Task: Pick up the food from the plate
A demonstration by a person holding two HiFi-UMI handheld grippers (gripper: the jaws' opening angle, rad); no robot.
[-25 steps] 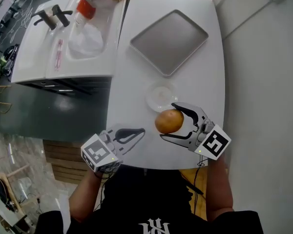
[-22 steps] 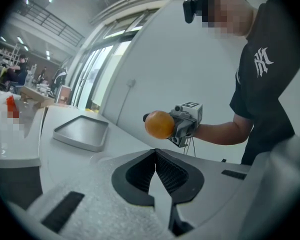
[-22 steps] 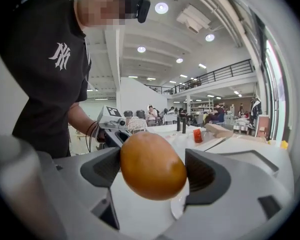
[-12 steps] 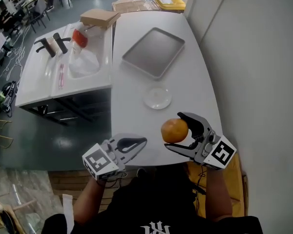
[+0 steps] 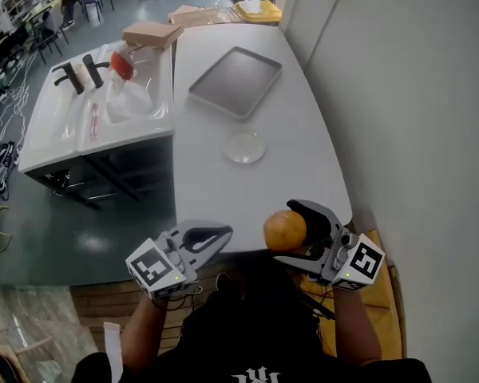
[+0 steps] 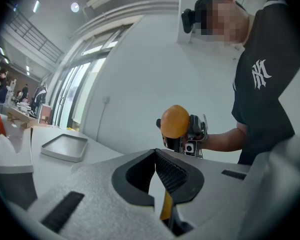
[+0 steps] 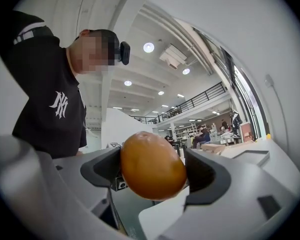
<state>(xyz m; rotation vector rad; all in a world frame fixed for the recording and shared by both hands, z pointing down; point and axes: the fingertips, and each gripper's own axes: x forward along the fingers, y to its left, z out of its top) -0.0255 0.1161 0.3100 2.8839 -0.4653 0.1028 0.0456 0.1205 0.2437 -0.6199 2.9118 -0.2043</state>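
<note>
A round orange-brown piece of food (image 5: pixel 284 230) is held between the jaws of my right gripper (image 5: pixel 294 231), which is shut on it and lifted at the table's near edge. In the right gripper view the food (image 7: pixel 152 165) fills the gap between both pads. The left gripper view shows it (image 6: pixel 174 121) held up in front of the person's torso. The small clear plate (image 5: pixel 244 146) lies bare on the white table (image 5: pixel 303 158), well beyond the food. My left gripper (image 5: pixel 217 234) hovers at the near edge to the left, shut with nothing in it; its pads (image 6: pixel 162 171) meet.
A grey metal tray (image 5: pixel 235 82) lies on the table's far part. To the left stands a white sink counter (image 5: pixel 56 118) with black taps (image 5: pixel 80 74) and a plastic bag (image 5: pixel 126 86). A cardboard box (image 5: pixel 152 32) sits behind it. A wall runs along the right.
My right gripper has drawn back toward the person with the food, from just near the plate to the table's near edge. The left gripper stayed shut and drew back slightly.
</note>
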